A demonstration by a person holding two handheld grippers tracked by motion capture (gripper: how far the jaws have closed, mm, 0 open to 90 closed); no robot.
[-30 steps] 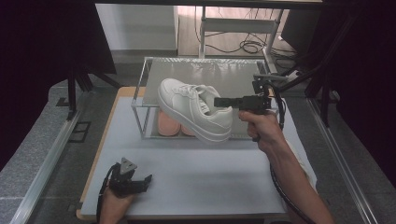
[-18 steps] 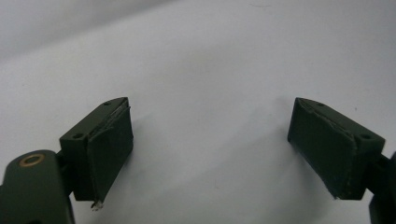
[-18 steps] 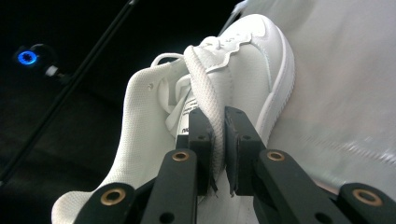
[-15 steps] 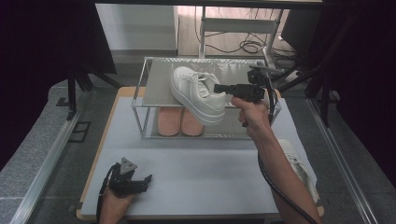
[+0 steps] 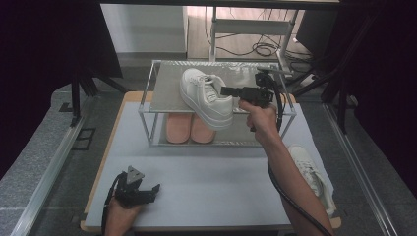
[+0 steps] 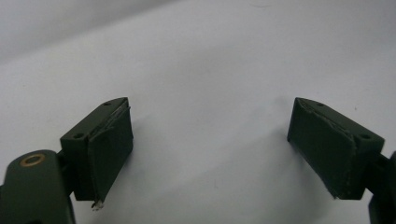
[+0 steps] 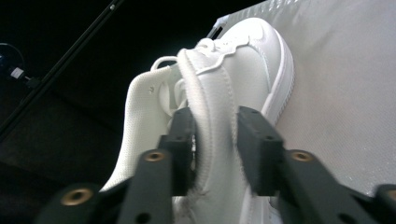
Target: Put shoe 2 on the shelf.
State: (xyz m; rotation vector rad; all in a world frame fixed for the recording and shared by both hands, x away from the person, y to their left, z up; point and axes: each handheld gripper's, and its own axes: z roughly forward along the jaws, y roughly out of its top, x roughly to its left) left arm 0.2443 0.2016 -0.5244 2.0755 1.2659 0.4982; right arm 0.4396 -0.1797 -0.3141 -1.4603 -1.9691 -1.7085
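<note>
A white sneaker [image 5: 206, 98] [image 7: 243, 70] lies on the top shelf of a metal rack [image 5: 164, 93], toe toward the back and heel hanging over the front edge. My right gripper [image 5: 226, 91] [image 7: 212, 149] reaches in from the right at the shoe's collar. Its jaws have just been opening. The collar wall stands between the pads, and a small gap shows on one side. My left gripper [image 5: 155, 189] [image 6: 210, 149] rests low on the white table near the front left, jaws wide apart and empty.
Two peach-coloured soles [image 5: 189, 128] sit on the rack's lower shelf. A second white sneaker [image 5: 310, 172] lies on the table at the right, partly behind the right forearm. Dark stands and rails flank the table [image 5: 211, 172].
The right hand carried the sneaker back and up from the rack's front onto the top shelf. Its jaws now stand wider around the collar. The left gripper has not moved.
</note>
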